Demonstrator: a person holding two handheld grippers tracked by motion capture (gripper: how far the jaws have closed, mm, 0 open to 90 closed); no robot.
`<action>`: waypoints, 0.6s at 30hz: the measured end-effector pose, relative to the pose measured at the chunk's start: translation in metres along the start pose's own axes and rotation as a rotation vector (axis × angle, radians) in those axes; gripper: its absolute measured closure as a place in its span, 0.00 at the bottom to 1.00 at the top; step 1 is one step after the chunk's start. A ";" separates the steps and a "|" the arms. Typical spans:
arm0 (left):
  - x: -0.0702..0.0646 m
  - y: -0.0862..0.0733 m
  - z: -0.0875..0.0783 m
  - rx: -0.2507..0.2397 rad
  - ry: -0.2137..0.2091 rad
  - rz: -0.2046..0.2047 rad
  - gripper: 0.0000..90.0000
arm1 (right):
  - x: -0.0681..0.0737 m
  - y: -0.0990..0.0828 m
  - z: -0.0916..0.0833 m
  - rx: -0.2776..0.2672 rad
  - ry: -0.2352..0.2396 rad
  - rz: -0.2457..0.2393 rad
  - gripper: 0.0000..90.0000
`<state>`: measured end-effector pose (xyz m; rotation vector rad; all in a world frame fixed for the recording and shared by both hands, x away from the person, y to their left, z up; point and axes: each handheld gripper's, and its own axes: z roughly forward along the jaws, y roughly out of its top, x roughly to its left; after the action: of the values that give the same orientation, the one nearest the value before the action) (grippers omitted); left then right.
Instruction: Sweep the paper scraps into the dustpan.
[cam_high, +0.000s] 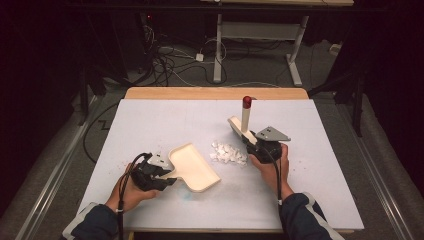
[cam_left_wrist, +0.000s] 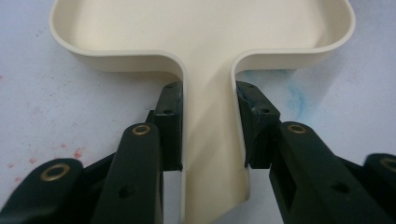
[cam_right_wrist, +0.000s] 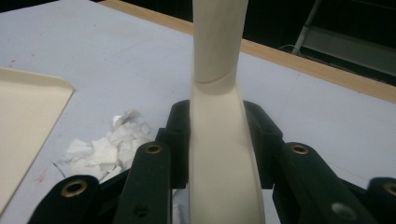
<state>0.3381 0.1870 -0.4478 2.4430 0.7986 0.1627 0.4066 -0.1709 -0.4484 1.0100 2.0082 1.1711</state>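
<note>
A cream dustpan (cam_high: 195, 165) lies flat on the white table (cam_high: 150, 120), with its narrow handle (cam_left_wrist: 208, 154) pointing at the person. My left gripper (cam_high: 169, 176) (cam_left_wrist: 208, 126) is shut on that handle, one pad on each side. My right gripper (cam_high: 253, 142) (cam_right_wrist: 217, 140) is shut on the cream handle of a small brush (cam_high: 245, 120) (cam_right_wrist: 219, 56), which stands upright and ends in a red cap (cam_high: 247, 102). A heap of white paper scraps (cam_high: 228, 153) (cam_right_wrist: 105, 149) lies between the pan and the brush. The pan's rim (cam_right_wrist: 23, 116) lies left of the scraps.
A wooden strip (cam_high: 215, 93) borders the table's far side. Beyond it, cables (cam_high: 165, 60) trail over the floor around a white desk frame (cam_high: 260, 35). Faint red specks (cam_left_wrist: 77, 153) and a blue smear (cam_left_wrist: 296, 98) mark the table near the pan.
</note>
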 end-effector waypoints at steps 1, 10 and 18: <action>0.000 0.001 0.001 0.000 0.000 0.001 0.71 | 0.002 -0.001 0.000 0.000 0.000 -0.002 0.76; -0.004 0.005 0.004 0.011 0.005 0.023 0.71 | 0.016 -0.007 -0.003 -0.008 0.001 0.042 0.75; -0.005 0.008 0.006 0.012 0.002 0.034 0.71 | 0.030 -0.009 -0.004 -0.019 0.026 0.064 0.75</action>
<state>0.3399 0.1756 -0.4484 2.4692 0.7614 0.1739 0.3844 -0.1509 -0.4583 1.0614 1.9941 1.2411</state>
